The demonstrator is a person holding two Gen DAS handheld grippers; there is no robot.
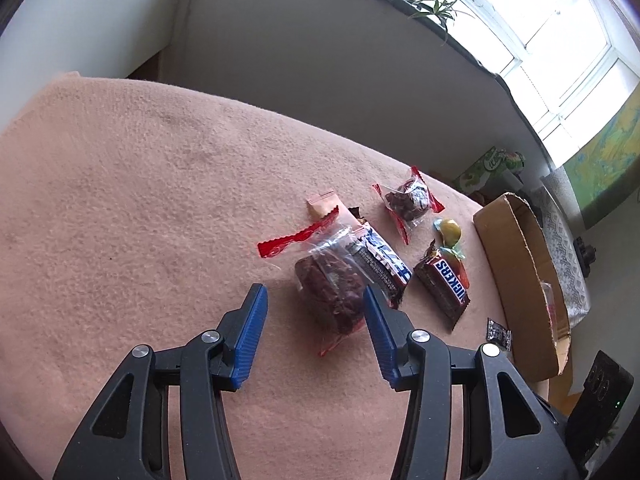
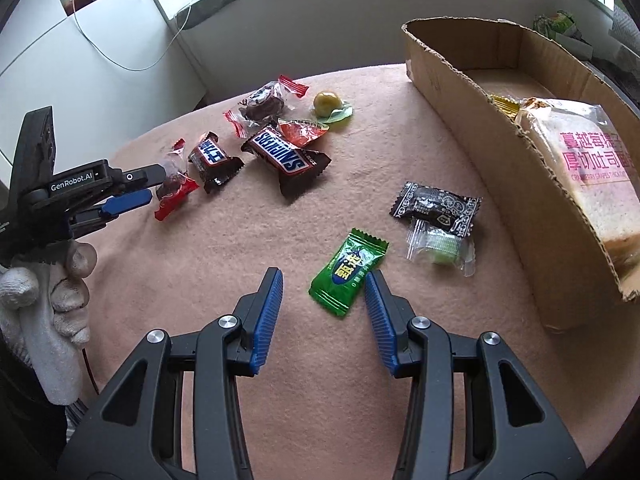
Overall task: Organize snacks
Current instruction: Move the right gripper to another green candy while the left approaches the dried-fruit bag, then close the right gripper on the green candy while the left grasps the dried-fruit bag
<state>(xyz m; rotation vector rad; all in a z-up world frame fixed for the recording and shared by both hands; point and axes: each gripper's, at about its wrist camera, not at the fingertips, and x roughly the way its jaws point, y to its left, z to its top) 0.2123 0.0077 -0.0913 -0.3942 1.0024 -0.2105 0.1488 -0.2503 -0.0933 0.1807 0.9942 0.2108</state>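
My left gripper (image 1: 314, 300) is open, its jaws on either side of a clear red-edged packet of dark dried fruit (image 1: 330, 288) on the pink cloth. It shows in the right wrist view (image 2: 150, 188) at the same packet (image 2: 174, 184). My right gripper (image 2: 324, 284) is open and empty just before a green candy packet (image 2: 346, 272). Two Snickers bars (image 2: 286, 158) (image 2: 214, 160), a second fruit packet (image 2: 264, 104), a yellow candy (image 2: 328, 104), a black packet (image 2: 438, 206) and a clear green-sweet packet (image 2: 442, 246) lie around.
An open cardboard box (image 2: 476, 96) stands at the right, holding a bag of sliced bread (image 2: 588, 168) and a yellow packet (image 2: 506, 106). The box also shows in the left wrist view (image 1: 516, 276). A gloved hand (image 2: 52, 296) holds the left gripper. A windowsill with plants (image 1: 432, 4) is behind.
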